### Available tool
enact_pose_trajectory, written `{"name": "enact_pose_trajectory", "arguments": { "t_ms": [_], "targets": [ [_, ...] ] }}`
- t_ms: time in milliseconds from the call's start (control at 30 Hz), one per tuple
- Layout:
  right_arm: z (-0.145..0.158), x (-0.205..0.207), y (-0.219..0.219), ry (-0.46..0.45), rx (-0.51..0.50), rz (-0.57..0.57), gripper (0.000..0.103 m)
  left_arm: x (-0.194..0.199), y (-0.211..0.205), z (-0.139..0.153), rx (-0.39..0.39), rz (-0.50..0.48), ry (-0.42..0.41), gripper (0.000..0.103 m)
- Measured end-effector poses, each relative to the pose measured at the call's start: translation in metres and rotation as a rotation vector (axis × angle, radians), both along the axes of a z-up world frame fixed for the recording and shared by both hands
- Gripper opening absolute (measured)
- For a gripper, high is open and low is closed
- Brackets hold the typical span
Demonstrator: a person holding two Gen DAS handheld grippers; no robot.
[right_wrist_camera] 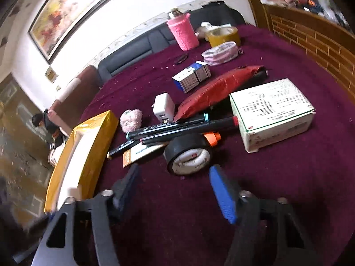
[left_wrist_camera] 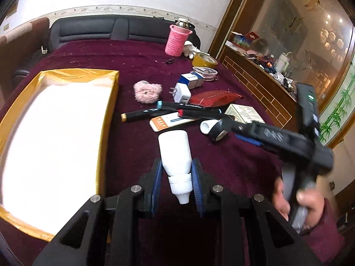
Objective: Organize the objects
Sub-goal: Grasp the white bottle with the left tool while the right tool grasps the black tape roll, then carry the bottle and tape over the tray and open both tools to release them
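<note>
Bottle (left_wrist_camera: 175, 153), small, white and capped, sits clamped between the blue pads of the left gripper (left_wrist_camera: 176, 177), its cap pointing back toward the camera and its base out over the dark red cloth (left_wrist_camera: 124, 146); it hangs just right of the yellow-walled box (left_wrist_camera: 108, 119) with the pale inside, which lies on the left side of the table. Just beyond the bottle lies the clutter: black markers (left_wrist_camera: 173, 108) crossing a small orange-and-white card (left_wrist_camera: 164, 122), a fluffy pink toy (left_wrist_camera: 147, 92) to the left, a white plug adapter (left_wrist_camera: 182, 93), a red packet (left_wrist_camera: 214, 98) and a blue-and-white carton (left_wrist_camera: 192, 80). Farther off stand a yellow tape roll (left_wrist_camera: 204, 60) and a bottle in a pink knitted sleeve (left_wrist_camera: 176, 41). To the right, a black tape roll (right_wrist_camera: 188, 155) rests on the cloth against the markers, with a white printed box (right_wrist_camera: 273, 115) on its far right. The right gripper (right_wrist_camera: 175, 186) hovers near that roll, its jaws parted with nothing between them; the roll lies just ahead of its tips, and no pad visibly touches it. In the left view a hand (left_wrist_camera: 299, 201) grips this tool's handle, blurred.
</note>
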State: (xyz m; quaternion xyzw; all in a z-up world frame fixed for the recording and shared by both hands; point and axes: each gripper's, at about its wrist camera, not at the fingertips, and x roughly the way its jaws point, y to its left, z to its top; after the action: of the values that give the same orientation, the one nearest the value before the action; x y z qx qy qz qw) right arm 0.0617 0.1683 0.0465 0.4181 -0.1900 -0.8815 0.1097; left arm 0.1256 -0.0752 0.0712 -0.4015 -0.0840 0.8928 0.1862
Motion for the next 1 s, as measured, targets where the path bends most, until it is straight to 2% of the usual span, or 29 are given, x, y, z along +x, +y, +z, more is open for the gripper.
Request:
{"name": "enact_pose_trajectory", "arguments": {
  "t_ms": [33, 100, 200, 233, 333, 500, 633, 833, 933, 1000],
  "targets": [
    [-0.002, -0.006, -0.001, -0.012, -0.016, -0.005, 0.050, 0.001, -0.004, 0.000, 0.003, 0.005, 0.000, 0.025],
    [-0.006, -0.014, -0.004, -0.029, -0.021, -0.022, 0.049, 0.002, -0.011, -0.002, 0.012, 0.011, -0.004, 0.025],
    [-0.009, -0.023, -0.009, -0.039, -0.026, -0.035, 0.030, 0.004, -0.021, -0.003, 0.031, 0.026, -0.003, 0.025],
    [-0.010, -0.025, -0.010, -0.044, -0.028, -0.027, 0.021, 0.005, -0.023, -0.003, 0.035, 0.028, -0.003, 0.025],
    [-0.004, -0.021, -0.013, -0.034, -0.010, -0.020, 0.010, 0.008, -0.031, -0.002, 0.048, 0.037, 0.006, 0.025],
    [0.020, -0.002, -0.024, 0.033, 0.021, 0.030, 0.009, 0.012, -0.045, 0.006, 0.062, 0.054, 0.026, 0.025],
    [0.045, 0.005, -0.043, 0.076, 0.005, 0.113, 0.009, 0.007, -0.062, 0.023, 0.075, 0.066, 0.054, 0.025],
    [0.068, -0.013, -0.090, 0.057, -0.100, 0.257, 0.009, -0.020, -0.091, 0.045, -0.036, 0.129, 0.104, 0.025],
    [0.075, -0.028, -0.124, 0.036, -0.142, 0.324, 0.009, -0.043, -0.103, 0.049, -0.091, 0.139, 0.107, 0.025],
    [0.078, -0.040, -0.148, 0.028, -0.143, 0.359, 0.009, -0.061, -0.111, 0.048, -0.100, 0.130, 0.094, 0.025]
  ]
}}
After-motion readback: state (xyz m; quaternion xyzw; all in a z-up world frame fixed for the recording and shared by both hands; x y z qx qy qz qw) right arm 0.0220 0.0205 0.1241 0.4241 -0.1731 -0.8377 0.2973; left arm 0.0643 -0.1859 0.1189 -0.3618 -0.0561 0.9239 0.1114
